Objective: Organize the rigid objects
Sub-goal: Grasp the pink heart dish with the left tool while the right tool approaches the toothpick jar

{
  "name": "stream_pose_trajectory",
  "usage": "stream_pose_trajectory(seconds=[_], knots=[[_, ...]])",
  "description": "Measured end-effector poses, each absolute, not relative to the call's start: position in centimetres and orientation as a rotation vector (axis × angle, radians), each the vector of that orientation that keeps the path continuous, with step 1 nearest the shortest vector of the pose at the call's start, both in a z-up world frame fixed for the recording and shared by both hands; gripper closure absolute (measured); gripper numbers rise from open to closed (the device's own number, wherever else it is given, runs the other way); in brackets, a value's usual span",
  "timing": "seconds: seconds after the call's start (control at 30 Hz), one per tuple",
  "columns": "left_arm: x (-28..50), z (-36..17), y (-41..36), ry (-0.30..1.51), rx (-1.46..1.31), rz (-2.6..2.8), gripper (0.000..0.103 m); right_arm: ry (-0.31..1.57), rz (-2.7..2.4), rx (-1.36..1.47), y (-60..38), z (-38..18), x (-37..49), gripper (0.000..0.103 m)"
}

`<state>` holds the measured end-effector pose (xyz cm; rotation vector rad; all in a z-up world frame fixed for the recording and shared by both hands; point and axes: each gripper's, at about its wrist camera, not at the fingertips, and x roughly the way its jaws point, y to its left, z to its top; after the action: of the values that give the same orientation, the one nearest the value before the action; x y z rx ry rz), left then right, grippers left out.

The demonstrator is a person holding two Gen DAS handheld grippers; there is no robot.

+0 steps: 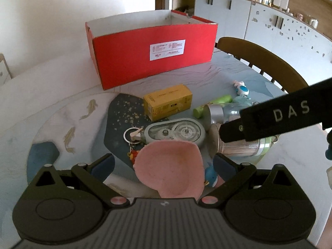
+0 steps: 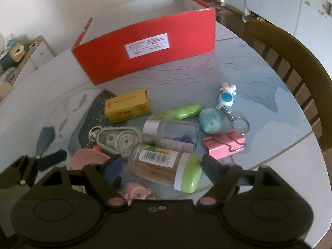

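The left gripper (image 1: 164, 166) stands wide open astride a pink shell-shaped dish (image 1: 170, 168), whose near edge its own body hides. To the right, the right gripper (image 2: 160, 166) is open around a clear toothpick jar with a green cap (image 2: 166, 167) lying on its side (pads apparently not touching). The open red cardboard box (image 2: 145, 47) stands behind, its interior unseen.

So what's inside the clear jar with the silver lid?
Blue-purple bits show through the jar wall; its label hides whatever lies lower, so no count.
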<state>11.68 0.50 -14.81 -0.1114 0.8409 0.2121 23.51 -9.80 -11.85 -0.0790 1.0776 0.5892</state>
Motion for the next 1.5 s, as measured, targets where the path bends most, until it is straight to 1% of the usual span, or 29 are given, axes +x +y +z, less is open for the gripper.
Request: stream_pose_trajectory(seconds=[0.1,0.17,0.3,0.37,0.43,0.87,1.23,1.27,1.3,1.33,1.37,1.4,1.5], knots=[[12.0,-15.1,0.6,0.849,-0.115,0.221,0.007,1.1,0.549,-0.093,-9.3,-12.1,23.4,0.02],[12.1,-15.3,0.6,0.853,-0.12,0.224,0.015,1.097,0.537,-0.121,-8.9,-12.2,23.1,0.019],[12.3,-15.5,0.6,0.861,-0.12,0.229,0.02,1.102,0.516,-0.168,-8.1,-12.6,23.0,0.019],[12.3,-15.5,0.5,0.863,-0.117,0.224,0.028,1.097,0.512,-0.174,-7.9,-12.7,23.0,0.018],[12.3,-15.6,0.4,0.87,-0.116,0.22,0.033,1.095,0.512,-0.178,-7.9,-12.8,23.0,0.018],[11.9,-15.3,1.5,0.89,-0.173,0.223,0.034,1.09,0.522,-0.149,-8.6,-12.2,22.7,0.019],[11.3,-12.8,3.1,0.897,-0.238,0.229,0.034,1.058,0.59,-0.129,-9.7,-9.5,21.8,0.019],[11.2,-12.4,3.3,0.895,-0.245,0.228,0.034,1.054,0.597,-0.131,-9.8,-9.2,21.8,0.02],[11.2,-12.0,3.4,0.894,-0.25,0.229,0.034,1.044,0.603,-0.132,-9.9,-8.8,21.8,0.029],[11.2,-11.5,3.5,0.892,-0.252,0.228,0.034,1.034,0.607,-0.145,-9.9,-8.4,21.8,0.057],[11.3,-11.1,3.6,0.887,-0.253,0.228,0.034,1.033,0.621,-0.149,-9.9,-8.0,22.0,0.064],[11.3,-10.6,3.7,0.881,-0.255,0.229,0.034,1.035,0.639,-0.135,-10.0,-7.5,22.4,0.062],[11.8,-9.6,3.9,0.866,-0.236,0.233,0.034,1.007,0.655,-0.187,-9.7,-7.0,22.9,0.062]])
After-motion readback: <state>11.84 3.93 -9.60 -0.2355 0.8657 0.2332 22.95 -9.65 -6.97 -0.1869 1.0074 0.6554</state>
